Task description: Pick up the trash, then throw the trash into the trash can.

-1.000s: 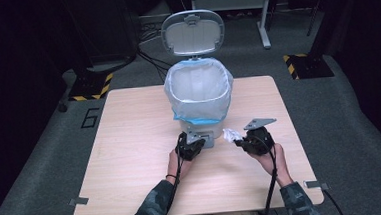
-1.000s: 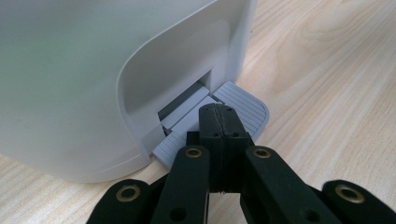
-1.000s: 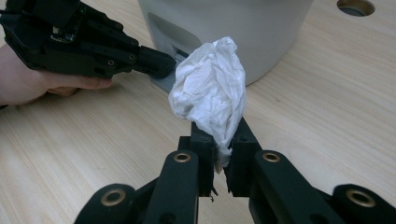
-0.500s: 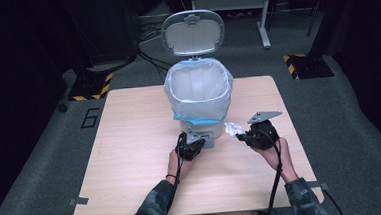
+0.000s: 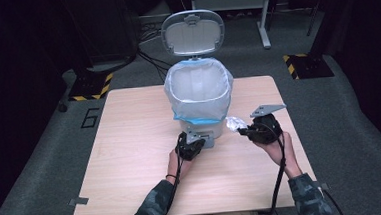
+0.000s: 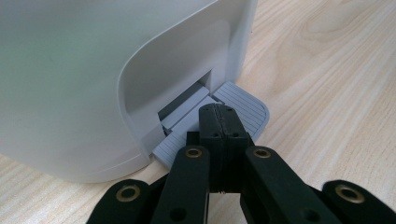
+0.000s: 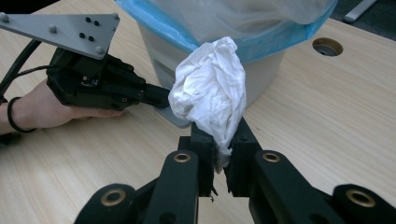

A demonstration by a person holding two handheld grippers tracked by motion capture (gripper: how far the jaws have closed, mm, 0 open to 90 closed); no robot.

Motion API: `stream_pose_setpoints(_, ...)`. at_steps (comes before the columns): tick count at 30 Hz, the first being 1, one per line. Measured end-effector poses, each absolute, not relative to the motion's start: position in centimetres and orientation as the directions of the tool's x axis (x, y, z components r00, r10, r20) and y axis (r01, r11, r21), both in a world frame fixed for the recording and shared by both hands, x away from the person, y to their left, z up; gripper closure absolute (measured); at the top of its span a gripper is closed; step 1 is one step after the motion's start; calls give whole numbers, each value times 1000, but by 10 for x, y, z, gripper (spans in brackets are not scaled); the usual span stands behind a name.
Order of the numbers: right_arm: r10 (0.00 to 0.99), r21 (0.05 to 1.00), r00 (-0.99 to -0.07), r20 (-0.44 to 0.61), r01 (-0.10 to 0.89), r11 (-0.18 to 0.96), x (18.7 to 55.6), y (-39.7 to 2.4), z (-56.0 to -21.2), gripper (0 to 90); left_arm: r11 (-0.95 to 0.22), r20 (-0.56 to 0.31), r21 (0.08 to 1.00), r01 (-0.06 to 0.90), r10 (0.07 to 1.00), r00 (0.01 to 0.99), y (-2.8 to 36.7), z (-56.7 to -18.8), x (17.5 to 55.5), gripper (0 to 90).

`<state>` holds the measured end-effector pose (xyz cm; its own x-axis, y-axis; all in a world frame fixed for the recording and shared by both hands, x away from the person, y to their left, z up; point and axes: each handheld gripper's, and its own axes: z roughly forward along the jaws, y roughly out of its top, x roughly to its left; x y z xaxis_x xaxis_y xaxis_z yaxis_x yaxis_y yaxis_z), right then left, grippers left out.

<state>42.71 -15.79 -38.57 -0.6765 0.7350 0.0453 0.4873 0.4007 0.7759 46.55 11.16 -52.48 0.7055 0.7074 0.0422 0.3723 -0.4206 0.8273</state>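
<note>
A small grey bin (image 5: 199, 118) with its lid (image 5: 192, 32) raised stands on a wooden tabletop (image 5: 131, 156), lined with a clear bag (image 5: 197, 84) edged in blue. The left claw (image 6: 218, 122), fully closed and empty, rests its tips on the bin's pedal (image 6: 245, 109), seemingly pressing it. The right claw (image 7: 219, 147) pinches a crumpled white tissue (image 7: 210, 93), held just beside the bin's front, apparently clear of the tabletop.
</note>
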Motion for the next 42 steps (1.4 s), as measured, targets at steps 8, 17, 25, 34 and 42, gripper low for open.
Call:
stream_pose_setpoints(8,735,782,-677,38,478,400,429,-161,-374,841,-420,41,827,374,708,705,112,-525,466,900)
stream_pose_setpoints(17,737,785,-676,30,472,401,430,-165,-360,841,-416,34,828,376,707,706,112,-525,466,900)
stream_pose_setpoints(25,738,795,-675,17,457,399,431,-169,-339,841,-415,34,828,377,707,706,112,-525,467,900)
stream_pose_setpoints(34,736,797,-676,-29,429,426,432,-168,-321,841,-412,29,828,380,708,706,112,-525,467,900)
stream_pose_setpoints(42,733,799,-679,-32,423,427,432,-169,-320,841,-415,32,827,380,709,704,113,-525,467,900)
